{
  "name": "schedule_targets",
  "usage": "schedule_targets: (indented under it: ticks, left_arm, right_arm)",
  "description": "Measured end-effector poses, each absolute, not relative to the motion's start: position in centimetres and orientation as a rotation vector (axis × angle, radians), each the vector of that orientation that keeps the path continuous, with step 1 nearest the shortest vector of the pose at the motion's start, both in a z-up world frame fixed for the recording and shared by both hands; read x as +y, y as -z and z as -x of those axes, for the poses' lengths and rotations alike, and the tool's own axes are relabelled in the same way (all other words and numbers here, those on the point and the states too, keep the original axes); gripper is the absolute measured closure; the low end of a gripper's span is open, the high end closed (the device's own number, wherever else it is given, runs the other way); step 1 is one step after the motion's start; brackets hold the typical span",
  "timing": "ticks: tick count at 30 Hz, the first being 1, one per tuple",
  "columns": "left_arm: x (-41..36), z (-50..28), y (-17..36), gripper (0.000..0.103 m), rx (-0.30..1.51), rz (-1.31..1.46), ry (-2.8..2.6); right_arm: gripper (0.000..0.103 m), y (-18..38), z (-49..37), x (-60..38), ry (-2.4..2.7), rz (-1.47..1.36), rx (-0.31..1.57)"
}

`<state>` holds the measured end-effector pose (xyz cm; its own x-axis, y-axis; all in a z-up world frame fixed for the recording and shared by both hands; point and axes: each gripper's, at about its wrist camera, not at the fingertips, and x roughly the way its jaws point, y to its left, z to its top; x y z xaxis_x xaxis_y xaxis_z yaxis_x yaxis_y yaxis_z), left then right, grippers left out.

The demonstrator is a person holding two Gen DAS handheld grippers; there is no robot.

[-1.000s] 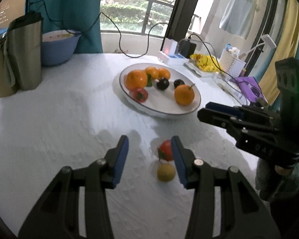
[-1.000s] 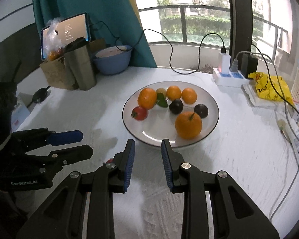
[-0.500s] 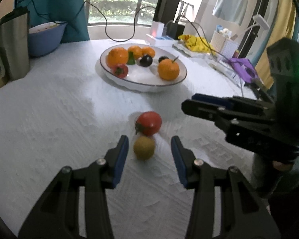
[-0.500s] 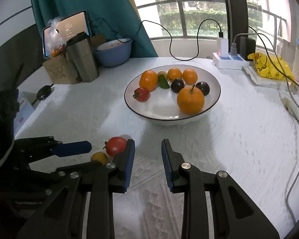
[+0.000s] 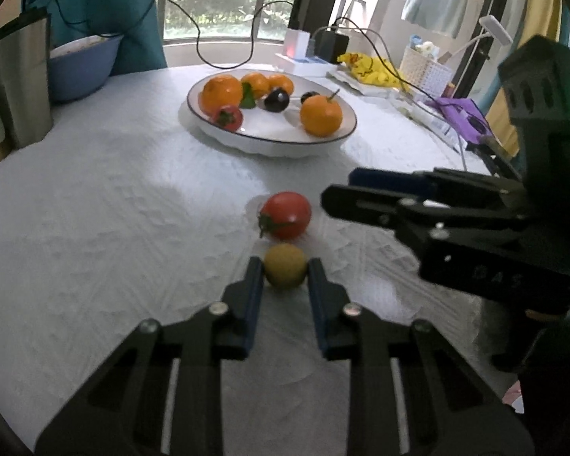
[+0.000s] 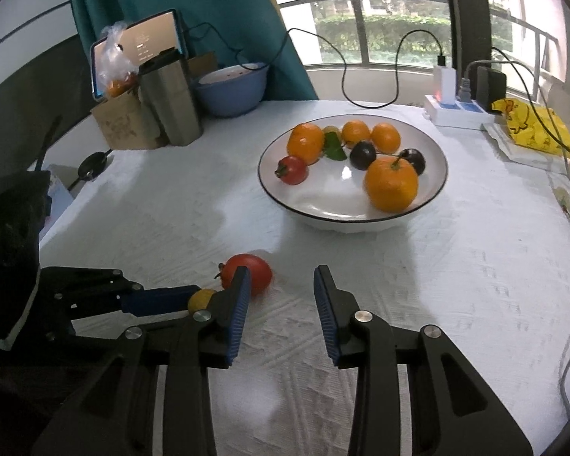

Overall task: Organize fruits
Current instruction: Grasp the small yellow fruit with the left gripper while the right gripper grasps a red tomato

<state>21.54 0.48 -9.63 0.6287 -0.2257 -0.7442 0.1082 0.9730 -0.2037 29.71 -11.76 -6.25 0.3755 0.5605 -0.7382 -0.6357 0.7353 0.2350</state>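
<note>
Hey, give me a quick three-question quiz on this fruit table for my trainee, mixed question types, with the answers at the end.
1. True or false: the left gripper is shut on the small yellow fruit.
2. Which fruit lies on the tablecloth right beside the yellow one? A) a banana B) a red tomato C) a pear
3. Fill in: the right gripper has its jaws ____, with nothing between them.

Key
1. True: both pads press on its sides.
2. B: the red tomato lies just beyond it, towards the plate.
3. Open: they have just been opening.
</note>
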Motion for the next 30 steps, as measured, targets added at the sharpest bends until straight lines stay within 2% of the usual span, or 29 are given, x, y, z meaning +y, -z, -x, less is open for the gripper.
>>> schedule_targets:
  ticks: [26,30]
  left_arm:
    - [4.5,-20.4,9.0,0.078,0.819,0.217,0.167]
    - [4.5,-20.6,8.7,0.078,0.813,0.211,0.17]
  right_arm:
    - [0.066,8.1,-29.9,-7.2,-0.834,0.182,0.971]
    - [0.07,8.0,-29.8,-7.1,-0.841,0.184,0.965]
